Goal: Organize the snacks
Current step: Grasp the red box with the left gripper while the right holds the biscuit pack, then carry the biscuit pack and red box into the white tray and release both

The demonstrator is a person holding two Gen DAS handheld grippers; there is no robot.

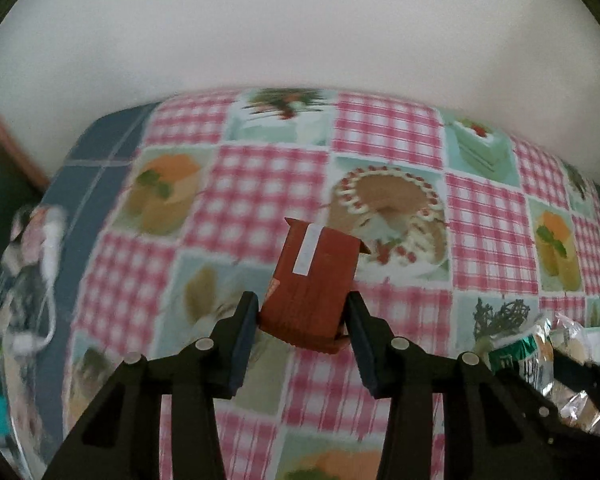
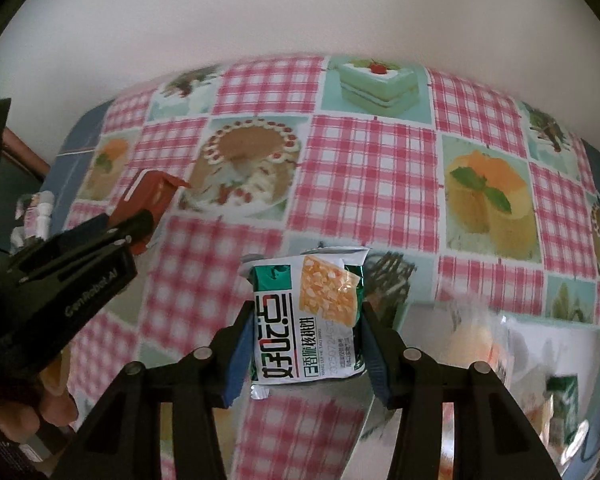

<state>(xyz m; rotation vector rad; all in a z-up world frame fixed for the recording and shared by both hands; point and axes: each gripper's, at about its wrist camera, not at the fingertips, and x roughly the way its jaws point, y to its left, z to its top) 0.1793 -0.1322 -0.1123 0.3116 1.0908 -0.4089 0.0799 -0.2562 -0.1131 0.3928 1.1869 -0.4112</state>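
A red-brown snack packet (image 1: 312, 276) hangs above the patterned tablecloth (image 1: 260, 184), pinched at its lower end by my left gripper (image 1: 302, 300), which is shut on it. The right wrist view shows the same red-brown packet (image 2: 148, 192) at the left, in the left gripper (image 2: 134, 226). My right gripper (image 2: 306, 308) is shut on a green and white snack packet (image 2: 328, 292) with a picture of a yellow cake slice, held off the table. That green packet (image 1: 520, 356) also shows at the lower right of the left wrist view.
A pale tray or box (image 2: 560, 344) with more wrapped snacks lies at the lower right, blurred. A hand (image 2: 40, 400) holds the left gripper's handle. A bundle of small objects (image 1: 32, 248) sits beyond the table's left edge. A white wall stands behind the table.
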